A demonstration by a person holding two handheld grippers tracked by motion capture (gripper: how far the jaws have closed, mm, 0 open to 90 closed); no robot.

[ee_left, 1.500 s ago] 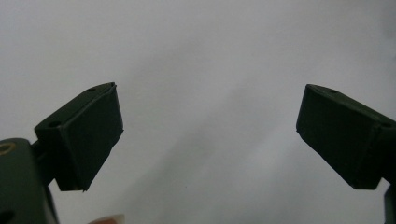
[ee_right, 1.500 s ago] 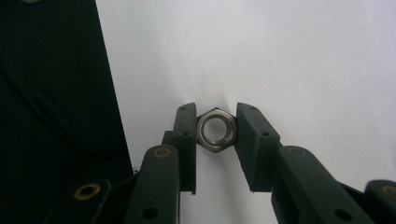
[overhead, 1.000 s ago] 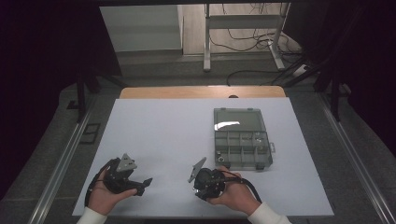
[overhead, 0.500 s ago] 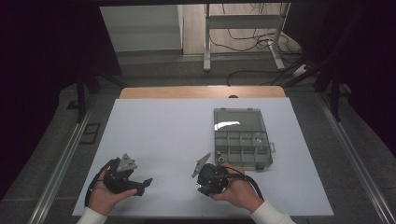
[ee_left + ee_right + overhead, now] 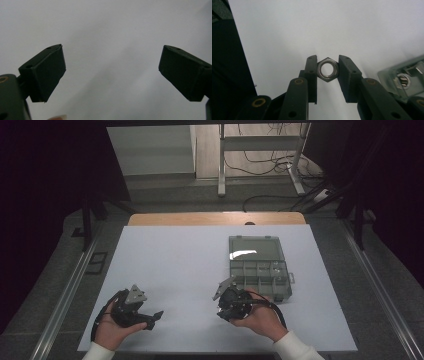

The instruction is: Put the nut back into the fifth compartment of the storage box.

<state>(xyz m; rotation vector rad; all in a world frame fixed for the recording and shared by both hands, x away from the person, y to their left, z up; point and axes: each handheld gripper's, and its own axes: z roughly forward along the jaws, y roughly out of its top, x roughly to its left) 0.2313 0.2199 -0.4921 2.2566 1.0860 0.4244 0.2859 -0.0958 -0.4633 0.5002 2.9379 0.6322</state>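
A shiny six-sided metal nut [image 5: 327, 69] was pinched by the right gripper [image 5: 327, 71].
Its hole was faced toward the camera; the left gripper [image 5: 112, 72] was held wide apart over bare white table [image 5: 175, 265].

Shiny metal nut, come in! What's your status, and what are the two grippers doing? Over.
Right gripper shut on shiny metal hex nut, above the white table. Left gripper open, holding nothing. Clear plastic compartment box lies open beside the right gripper; nothing in the way.

Organizer box [image 5: 404, 80] — cut off, blurred
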